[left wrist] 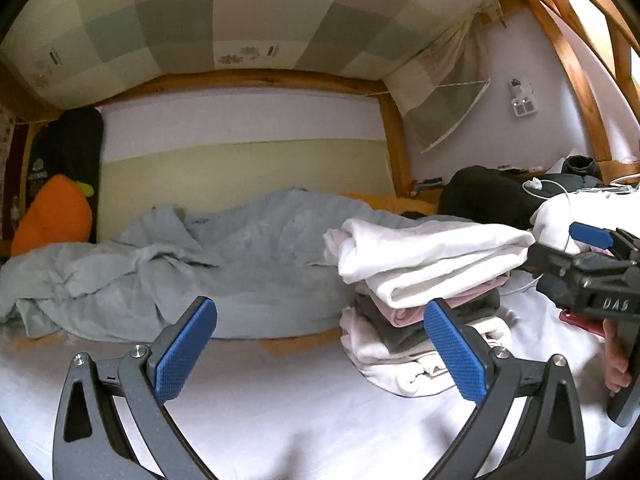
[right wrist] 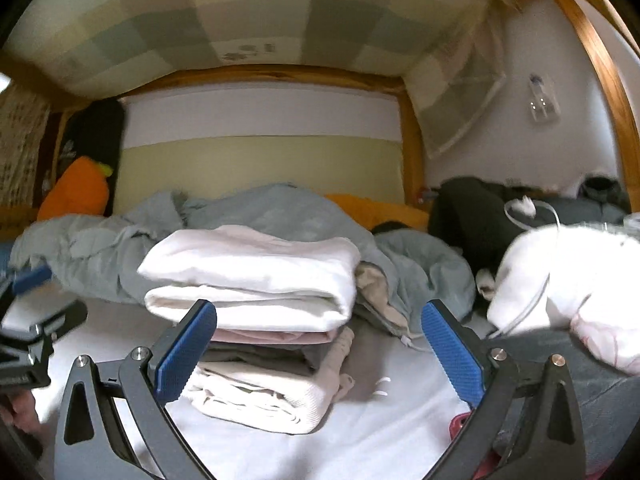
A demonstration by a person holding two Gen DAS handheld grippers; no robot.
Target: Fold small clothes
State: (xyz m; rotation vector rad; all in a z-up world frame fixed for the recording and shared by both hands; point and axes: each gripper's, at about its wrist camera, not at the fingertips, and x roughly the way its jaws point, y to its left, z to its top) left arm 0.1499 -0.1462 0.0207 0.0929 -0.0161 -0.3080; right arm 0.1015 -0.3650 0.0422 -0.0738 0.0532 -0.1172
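Observation:
A stack of folded small clothes (left wrist: pixel 424 280) stands on the white bed sheet (left wrist: pixel 280 408), with a white piece on top, pink and grey pieces under it, and a cream piece at the bottom. In the right wrist view the stack (right wrist: pixel 260 304) is straight ahead. My left gripper (left wrist: pixel 320 348) is open and empty, just left of the stack. My right gripper (right wrist: pixel 320 348) is open and empty, close in front of the stack. The right gripper also shows in the left wrist view (left wrist: pixel 592 276), to the right of the stack. The left gripper shows at the left edge of the right wrist view (right wrist: pixel 28 320).
A crumpled grey-blue blanket (left wrist: pixel 192 272) lies behind the stack. An orange carrot-shaped cushion (left wrist: pixel 52 216) leans at the far left. A white bundle with a cable (right wrist: pixel 568 288) and dark clothes (right wrist: pixel 472 216) lie at the right. A red object (right wrist: pixel 460 424) sits under my right finger.

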